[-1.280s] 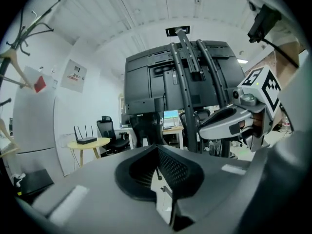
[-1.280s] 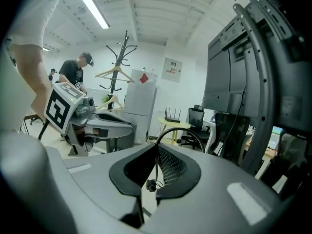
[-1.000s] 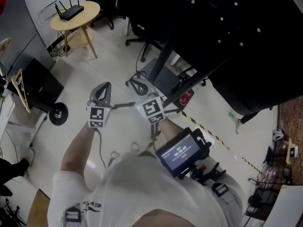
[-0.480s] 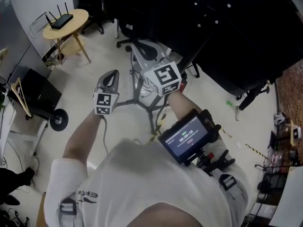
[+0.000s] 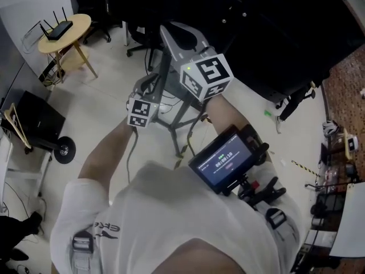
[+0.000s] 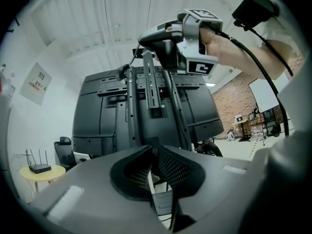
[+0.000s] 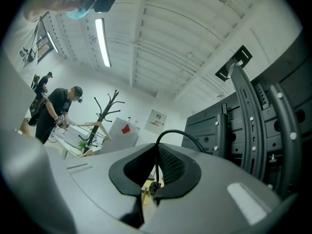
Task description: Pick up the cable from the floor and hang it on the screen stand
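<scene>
First, at the bottom of the head view comes the person's white shirt, and just above it, right of centre, a small lit monitor strapped to the right forearm. Further up, left of centre, the left tongs point level at the screen stand. Their own view shows the two jaws pressed together, with nothing I can make out between them. The right tongs sit higher, in the upper middle of the head view, and they are clamped on the cable. The black lead rises out of the tips in a short arch that bends to the right, and it runs down the gap to what looks like a small plug low between the jaws. In the left gripper view the right tongs appear at the top centre, their tip beside the top of the stand's drilled upright rails. Whether the cable touches those rails I cannot tell. Behind the rails stands the broad dark back of the screen. Farther off, in the upper left of the head view, a small round wooden counter carries a black router above the pale floor. Farthest, at the left of the right gripper view, a person in dark clothes bends forward beside a coat rack.
</scene>
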A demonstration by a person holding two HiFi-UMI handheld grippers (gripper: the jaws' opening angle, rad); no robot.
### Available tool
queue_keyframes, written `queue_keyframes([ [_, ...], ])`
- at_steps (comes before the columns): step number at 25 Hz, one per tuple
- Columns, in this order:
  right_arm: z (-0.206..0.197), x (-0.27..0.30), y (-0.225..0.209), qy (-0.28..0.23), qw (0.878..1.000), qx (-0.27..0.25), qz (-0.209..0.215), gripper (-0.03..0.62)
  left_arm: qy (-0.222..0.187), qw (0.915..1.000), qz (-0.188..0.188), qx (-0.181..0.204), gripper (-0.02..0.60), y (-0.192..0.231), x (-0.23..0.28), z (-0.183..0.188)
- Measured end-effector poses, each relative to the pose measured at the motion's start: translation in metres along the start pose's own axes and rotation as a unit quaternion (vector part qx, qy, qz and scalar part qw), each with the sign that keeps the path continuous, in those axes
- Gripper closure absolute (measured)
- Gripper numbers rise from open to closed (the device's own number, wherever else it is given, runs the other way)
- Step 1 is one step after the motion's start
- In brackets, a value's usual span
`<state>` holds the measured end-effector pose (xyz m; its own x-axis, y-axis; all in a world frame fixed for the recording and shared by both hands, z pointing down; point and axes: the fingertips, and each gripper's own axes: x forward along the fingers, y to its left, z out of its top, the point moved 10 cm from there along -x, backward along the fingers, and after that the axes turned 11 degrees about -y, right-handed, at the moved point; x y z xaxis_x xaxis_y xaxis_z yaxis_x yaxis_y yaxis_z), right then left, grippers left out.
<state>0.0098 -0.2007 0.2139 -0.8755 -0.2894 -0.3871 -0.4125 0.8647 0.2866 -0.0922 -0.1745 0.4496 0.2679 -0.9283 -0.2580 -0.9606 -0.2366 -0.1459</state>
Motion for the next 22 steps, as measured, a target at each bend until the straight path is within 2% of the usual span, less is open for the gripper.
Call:
queue_keyframes([
  [5,0.013,0.000,-0.008,-0.007,1.000,0.003,-0.010,0.563,0.016,0.9980,-0.057,-0.021,0.428,-0.018,0.027,-0.014],
  [8,0.021,0.001,-0.013,-0.011,1.000,0.005,-0.015,0.563,0.031,0.9951,-0.091,-0.020,0.371,-0.032,0.041,-0.027],
  [13,0.035,0.001,-0.019,-0.021,0.999,0.007,-0.024,0.563,0.039,0.9921,-0.118,-0.020,0.357,-0.052,0.057,-0.044],
  [22,0.049,-0.003,-0.026,-0.025,0.999,0.008,-0.034,0.563,0.055,0.9888,-0.138,-0.016,0.367,-0.072,0.081,-0.063],
])
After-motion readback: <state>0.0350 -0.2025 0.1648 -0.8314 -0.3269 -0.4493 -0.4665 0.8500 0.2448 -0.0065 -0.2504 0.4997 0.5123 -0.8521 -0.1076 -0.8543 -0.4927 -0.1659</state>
